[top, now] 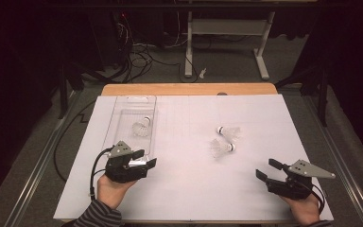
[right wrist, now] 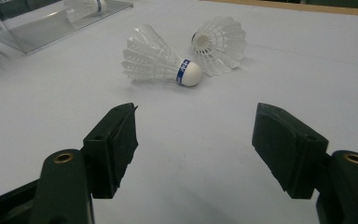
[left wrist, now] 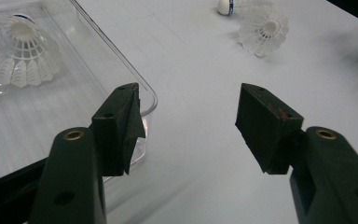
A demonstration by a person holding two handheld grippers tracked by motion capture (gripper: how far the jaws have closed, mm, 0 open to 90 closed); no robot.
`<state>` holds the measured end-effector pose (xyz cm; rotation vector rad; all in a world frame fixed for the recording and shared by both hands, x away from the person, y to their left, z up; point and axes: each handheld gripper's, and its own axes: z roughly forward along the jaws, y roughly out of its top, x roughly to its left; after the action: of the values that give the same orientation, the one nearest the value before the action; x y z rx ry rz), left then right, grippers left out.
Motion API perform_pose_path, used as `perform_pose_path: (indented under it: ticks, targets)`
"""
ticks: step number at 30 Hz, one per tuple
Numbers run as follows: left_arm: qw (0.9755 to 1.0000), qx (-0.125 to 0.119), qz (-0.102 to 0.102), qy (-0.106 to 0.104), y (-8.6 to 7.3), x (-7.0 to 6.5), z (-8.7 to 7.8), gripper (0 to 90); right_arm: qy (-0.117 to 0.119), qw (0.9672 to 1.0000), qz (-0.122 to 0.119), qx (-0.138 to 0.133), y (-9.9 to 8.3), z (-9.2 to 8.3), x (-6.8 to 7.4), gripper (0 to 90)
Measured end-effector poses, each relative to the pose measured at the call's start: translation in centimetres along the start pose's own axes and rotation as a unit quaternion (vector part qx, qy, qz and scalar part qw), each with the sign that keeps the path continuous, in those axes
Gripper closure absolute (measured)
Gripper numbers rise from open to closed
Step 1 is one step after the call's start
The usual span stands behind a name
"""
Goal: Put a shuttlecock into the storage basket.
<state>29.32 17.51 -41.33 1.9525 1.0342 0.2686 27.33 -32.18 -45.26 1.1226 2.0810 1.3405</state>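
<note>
One white shuttlecock (top: 142,127) (left wrist: 20,56) lies inside a clear plastic box (top: 123,124) (left wrist: 93,56) at the table's left. Two more shuttlecocks lie loose on the white sheet right of centre: the nearer one (top: 221,148) (right wrist: 158,62) has a blue band by its cork, the farther one (top: 229,132) (right wrist: 219,44) lies just behind it. My left gripper (top: 144,158) (left wrist: 189,126) hovers at the box's near right corner, jaws open, nothing between them. My right gripper (top: 268,170) (right wrist: 195,144) rests near the front right, open and empty, pointing toward the loose pair.
A white sheet (top: 189,179) covers the wooden table (top: 189,89). Beyond the far edge stand a desk frame (top: 227,42) and tangled cables (top: 137,56) on the floor. A small white object (top: 202,73) lies on the floor there.
</note>
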Motion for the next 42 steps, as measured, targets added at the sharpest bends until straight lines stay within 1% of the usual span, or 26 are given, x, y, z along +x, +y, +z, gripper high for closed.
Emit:
perform_pose_path:
  ticks: [2,5,7,10,14,15,16,17,18,21,25,27,33,37,42]
  targets:
    - [1.0000,-0.001,0.002,0.000,0.1,-0.1,0.1,41.1,0.000,1.0000,-0.001,0.000,0.0,0.0,0.0,31.3]
    - [0.9999,0.003,0.006,0.011,0.4,-0.3,0.2,42.1,0.000,1.0000,0.001,0.000,0.0,0.0,0.0,31.3]
    - [0.9999,0.004,0.004,0.009,0.5,-0.3,0.4,42.3,0.000,1.0000,0.001,0.000,0.0,0.0,0.0,31.3]
    - [0.9999,0.007,0.007,0.010,0.8,-0.5,0.6,42.7,0.000,1.0000,-0.001,0.001,0.0,0.1,0.1,31.3]
    - [0.9999,0.006,0.007,0.006,1.1,-0.8,0.9,42.5,0.000,1.0000,0.002,0.000,0.0,0.0,0.0,31.3]
    - [1.0000,0.006,0.006,0.002,1.2,-0.8,1.0,42.5,0.000,1.0000,0.002,0.000,0.0,0.0,0.0,31.3]
    - [0.9999,0.007,0.010,0.005,1.3,-0.9,1.0,42.4,0.001,1.0000,0.000,0.000,0.0,0.0,0.0,31.3]
    - [0.9999,0.008,0.009,0.003,1.3,-1.0,1.2,42.5,0.000,1.0000,-0.001,0.000,0.0,0.0,0.0,31.3]
    - [0.9999,0.008,0.010,0.007,1.4,-1.0,1.2,42.5,0.000,1.0000,-0.001,0.000,0.0,0.0,0.0,31.3]
    - [1.0000,0.008,0.005,0.003,1.6,-1.0,1.4,42.6,0.000,1.0000,0.000,0.000,0.0,0.0,0.0,31.3]
    - [0.9999,0.015,-0.007,-0.002,2.0,-1.0,1.6,42.8,0.000,1.0000,0.000,0.000,0.0,0.0,0.0,31.3]
    - [0.9998,0.018,-0.009,-0.003,2.1,-1.0,1.7,42.8,0.000,1.0000,-0.001,0.000,0.0,0.0,0.0,31.3]
    - [0.9995,0.028,-0.011,-0.008,2.3,-1.1,2.4,42.8,0.001,1.0000,-0.001,0.000,0.0,0.0,0.0,31.3]
    - [0.9992,0.038,-0.004,-0.007,2.6,-1.4,2.8,43.4,0.001,1.0000,0.000,0.001,0.0,0.1,0.0,31.3]
    - [0.9987,0.050,-0.006,-0.010,2.7,-1.6,3.5,43.0,0.001,1.0000,-0.001,0.000,0.0,0.1,0.0,31.3]
